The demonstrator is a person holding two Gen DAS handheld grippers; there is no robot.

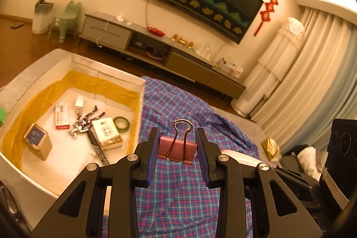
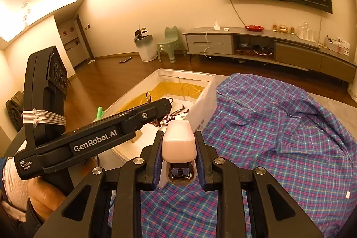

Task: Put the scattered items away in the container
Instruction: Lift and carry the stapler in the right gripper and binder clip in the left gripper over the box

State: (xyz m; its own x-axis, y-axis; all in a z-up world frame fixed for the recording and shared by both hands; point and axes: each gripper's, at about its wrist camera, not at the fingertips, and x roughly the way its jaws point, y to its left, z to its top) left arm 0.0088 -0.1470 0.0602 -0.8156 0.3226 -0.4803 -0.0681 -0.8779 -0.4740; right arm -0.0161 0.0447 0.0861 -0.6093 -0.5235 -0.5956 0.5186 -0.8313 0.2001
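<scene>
Over the plaid cloth (image 1: 178,193), right of the white box (image 1: 125,75), our left tongs (image 1: 178,144) grip a pink binder clip (image 1: 177,150); only the right view shows our right tongs (image 2: 179,148) clamping a pink stapler (image 2: 179,144).

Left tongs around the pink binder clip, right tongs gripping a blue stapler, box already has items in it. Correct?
One thing is off: the stapler in the right tongs is pale pink, not blue, as the right wrist view shows. The rest holds in the left wrist view: the left tongs bracket the pink binder clip, and the box already has items in it.
</scene>
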